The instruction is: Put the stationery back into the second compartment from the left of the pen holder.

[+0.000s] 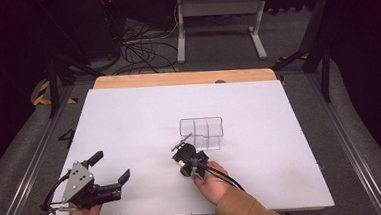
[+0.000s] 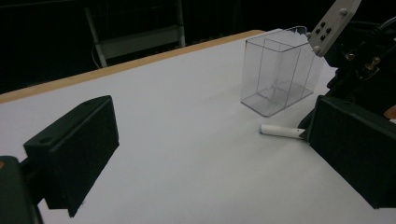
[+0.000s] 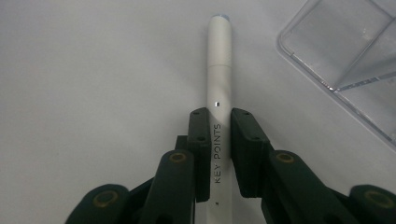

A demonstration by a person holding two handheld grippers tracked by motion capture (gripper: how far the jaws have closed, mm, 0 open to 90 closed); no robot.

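Grasp step: right gripper (image 3: 219, 154) fingers clamped on white cylindrical pen (image 3: 219, 70), flat on worktop just beside clear plastic divided box (image 1: 201, 133). Left gripper (image 1: 110, 171) fingers spread, empty. Next, likely: lift, tip upright over box.

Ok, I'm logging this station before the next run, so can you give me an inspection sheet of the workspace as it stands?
Surface: white board on a wooden table, flat, no spills seen.
Job's things: white pen lying on the board; clear divided box upright just beyond it.
Clutter: nothing seen.
Grippers: right hand-held gripper closed on the pen; left hand-held gripper open, off to the side, holding nothing.
Cables: one trails from each gripper; a loose tangle lies on the floor behind the table.
Surroundings: dark room, white stand behind, grey floor.
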